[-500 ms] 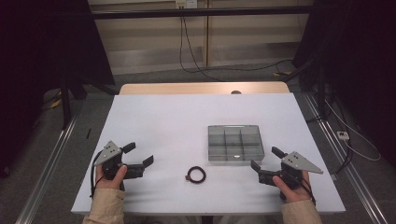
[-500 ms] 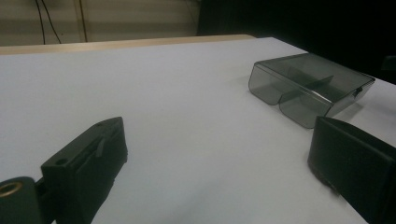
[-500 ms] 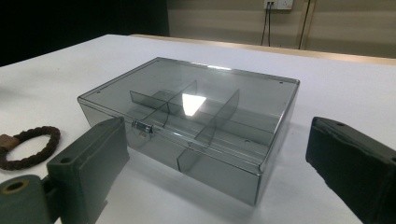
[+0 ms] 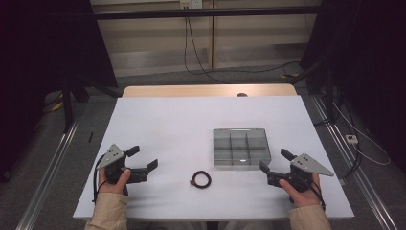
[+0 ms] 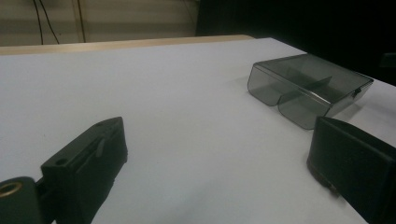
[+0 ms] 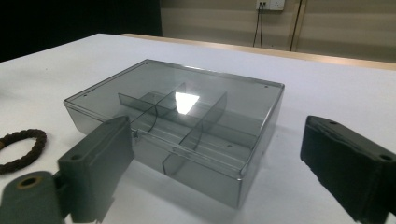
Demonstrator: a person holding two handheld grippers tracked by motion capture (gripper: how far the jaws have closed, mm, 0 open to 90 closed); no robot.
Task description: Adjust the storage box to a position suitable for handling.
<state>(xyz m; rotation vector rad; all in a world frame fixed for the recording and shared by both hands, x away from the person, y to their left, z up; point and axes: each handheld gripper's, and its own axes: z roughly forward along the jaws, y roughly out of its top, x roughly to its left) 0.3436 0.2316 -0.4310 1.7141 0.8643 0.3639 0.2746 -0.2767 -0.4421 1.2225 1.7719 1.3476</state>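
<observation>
High view
Tabletop (image 4: pixel 191 120): white, with a wooden strip along the far edge.
Compartment box (image 4: pixel 241 146): smoky clear plastic, lid down, dividers inside, right of centre.
Hair tie (image 4: pixel 200 179): dark braided ring, flat on the tabletop, near the box's front left corner, apart from it, between the two tools.
Left tool (image 4: pixel 143 159): held low at the near left, jaws spread, nothing between them, pointing right toward the hair tie, well apart from it.
Right tool (image 4: pixel 275 160): held at the near right, jaws spread and empty, pointing left, just beside the box's near right corner.

Left gripper view
Jaws: wide apart, bare white tabletop between them.
Compartment box (image 5: pixel 308 88): far right, beyond the right-hand jaw.

Right gripper view
Jaws: wide apart, gripping nothing.
Compartment box (image 6: pixel 182 121): straight ahead between the jaws, close, lid catching a bright reflection.
Hair tie (image 6: pixel 21 149): at the left edge, resting on the tabletop, partly cut off.
</observation>
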